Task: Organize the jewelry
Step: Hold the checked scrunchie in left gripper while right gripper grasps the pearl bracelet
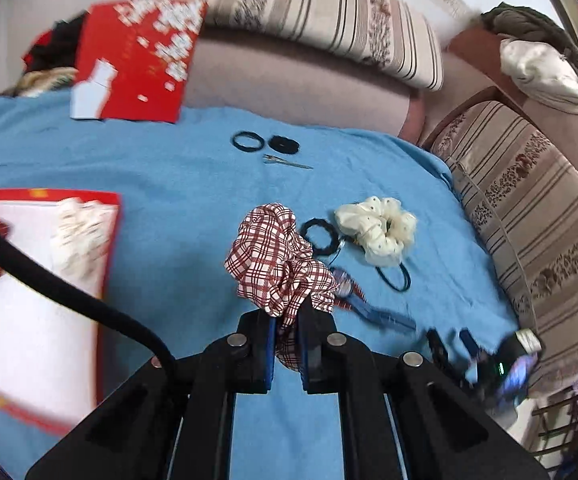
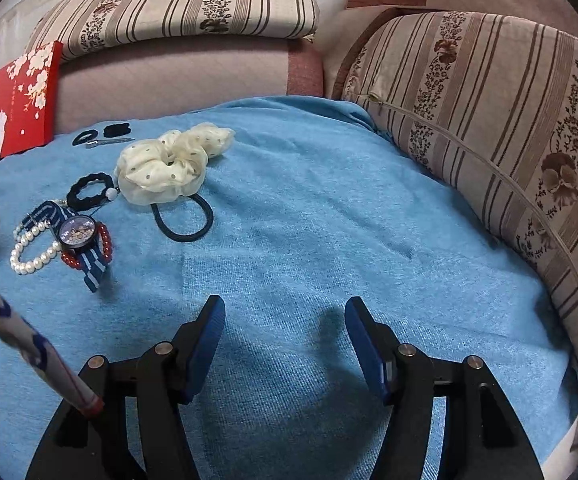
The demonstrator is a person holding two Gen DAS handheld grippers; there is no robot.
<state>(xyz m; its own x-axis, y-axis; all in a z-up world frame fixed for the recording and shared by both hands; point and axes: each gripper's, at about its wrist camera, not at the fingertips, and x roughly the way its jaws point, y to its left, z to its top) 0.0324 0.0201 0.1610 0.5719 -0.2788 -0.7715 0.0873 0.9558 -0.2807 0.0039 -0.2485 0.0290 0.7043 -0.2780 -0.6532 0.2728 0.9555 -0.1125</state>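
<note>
left tongs [image 1: 287,330] pinch plaid scrunchie [image 1: 279,260] by its lower folds above blue blanket [image 1: 169,168], soft, light, squashy; right tongs [image 2: 285,334] gape wide, holding nothing, near watch [image 2: 77,234].

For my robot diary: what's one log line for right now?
left gripper: shut on plaid scrunchie | right gripper: open, holding nothing | red box: open
</note>
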